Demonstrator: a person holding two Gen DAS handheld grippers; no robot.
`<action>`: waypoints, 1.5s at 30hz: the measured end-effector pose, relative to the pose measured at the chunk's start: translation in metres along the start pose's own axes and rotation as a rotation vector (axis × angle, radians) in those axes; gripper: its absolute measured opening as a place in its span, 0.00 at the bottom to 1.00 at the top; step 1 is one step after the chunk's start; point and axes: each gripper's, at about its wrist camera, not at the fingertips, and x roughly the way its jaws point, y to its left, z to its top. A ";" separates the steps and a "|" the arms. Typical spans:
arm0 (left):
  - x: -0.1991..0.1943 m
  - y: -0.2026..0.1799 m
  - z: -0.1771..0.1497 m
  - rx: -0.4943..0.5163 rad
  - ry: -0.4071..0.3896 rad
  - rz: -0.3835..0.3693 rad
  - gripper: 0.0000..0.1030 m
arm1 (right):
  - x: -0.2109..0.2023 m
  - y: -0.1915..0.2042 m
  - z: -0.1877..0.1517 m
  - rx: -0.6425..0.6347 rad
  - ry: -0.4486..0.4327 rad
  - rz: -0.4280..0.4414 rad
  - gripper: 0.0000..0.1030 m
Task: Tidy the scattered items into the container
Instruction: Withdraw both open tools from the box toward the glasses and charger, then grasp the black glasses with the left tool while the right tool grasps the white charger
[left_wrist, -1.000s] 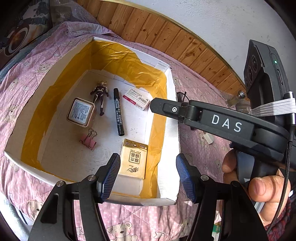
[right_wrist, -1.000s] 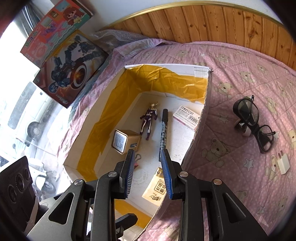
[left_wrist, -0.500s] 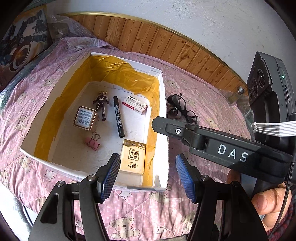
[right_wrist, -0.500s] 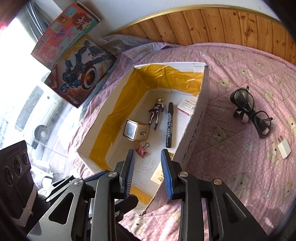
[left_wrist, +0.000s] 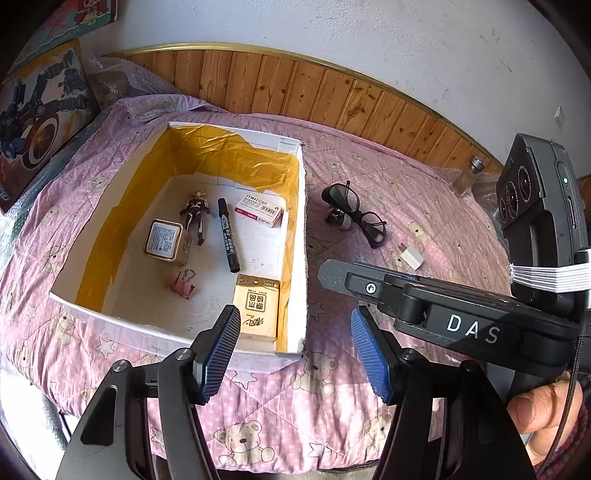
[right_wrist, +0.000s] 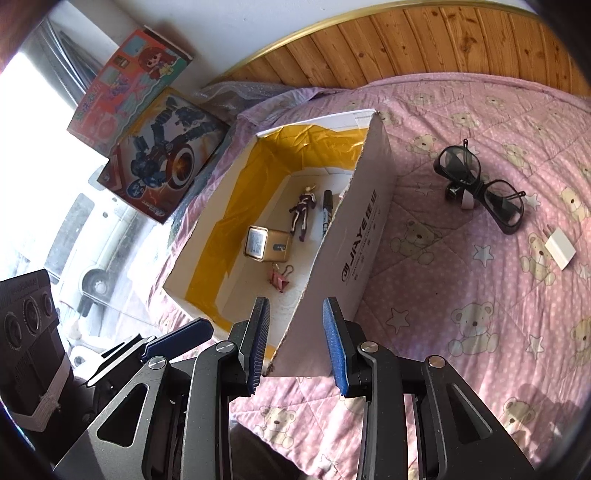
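Both the left gripper and right gripper hang apart and empty at lower centre. The box sits centre-left; glasses and charger lie on the bed to its right.

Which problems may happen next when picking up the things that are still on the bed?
The glasses lie partly over a small object, so a grab may drag both or bend the frame. The white plug is flat on soft quilt; the jaws may pinch fabric. Both grippers, left and right, are close together by the box and could bump.
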 end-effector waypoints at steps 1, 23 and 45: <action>0.000 -0.002 -0.001 0.005 0.002 0.000 0.62 | -0.002 -0.003 -0.002 0.006 -0.003 0.003 0.33; 0.030 -0.062 -0.013 0.113 0.054 -0.020 0.62 | -0.041 -0.113 -0.060 0.275 -0.067 -0.010 0.33; 0.147 -0.093 0.061 -0.070 0.192 -0.105 0.62 | -0.047 -0.213 -0.035 0.368 -0.103 -0.127 0.37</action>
